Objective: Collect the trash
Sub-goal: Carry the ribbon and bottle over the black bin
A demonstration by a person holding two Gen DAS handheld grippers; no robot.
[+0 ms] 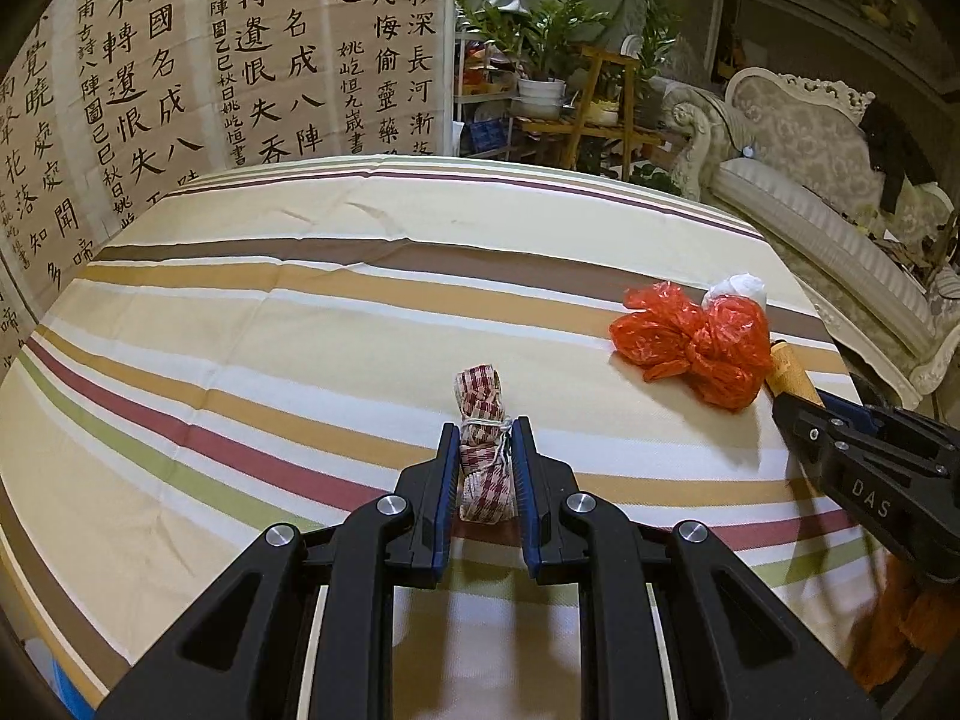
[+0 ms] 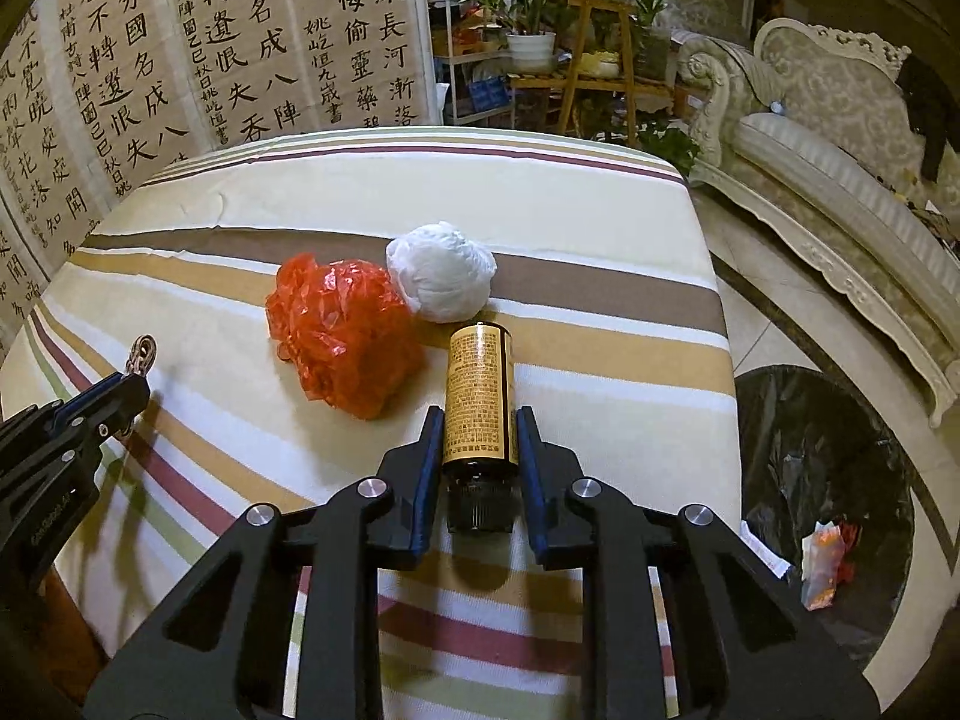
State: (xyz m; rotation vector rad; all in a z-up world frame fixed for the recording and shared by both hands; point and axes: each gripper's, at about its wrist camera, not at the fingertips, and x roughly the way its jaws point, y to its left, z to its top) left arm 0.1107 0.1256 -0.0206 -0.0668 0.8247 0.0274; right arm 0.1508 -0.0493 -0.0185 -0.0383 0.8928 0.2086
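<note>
Both grippers gripped trash on the striped worktop [image 1: 300, 300].
The left gripper [image 1: 485, 450] clenched a checkered cloth roll [image 1: 483, 420]; the red bag [image 2: 342, 330] and white wad [image 2: 441, 279] lay between (touching); the right gripper [image 2: 477, 441] grasped the brown bottle [image 2: 478, 396].

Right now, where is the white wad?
In the right wrist view the white wad sits on the striped tablecloth, touching the red plastic bag, just beyond the brown bottle.

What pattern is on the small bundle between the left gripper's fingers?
The bundle is dark red and cream checked, tied with pale string; the left wrist view shows it best.
</note>
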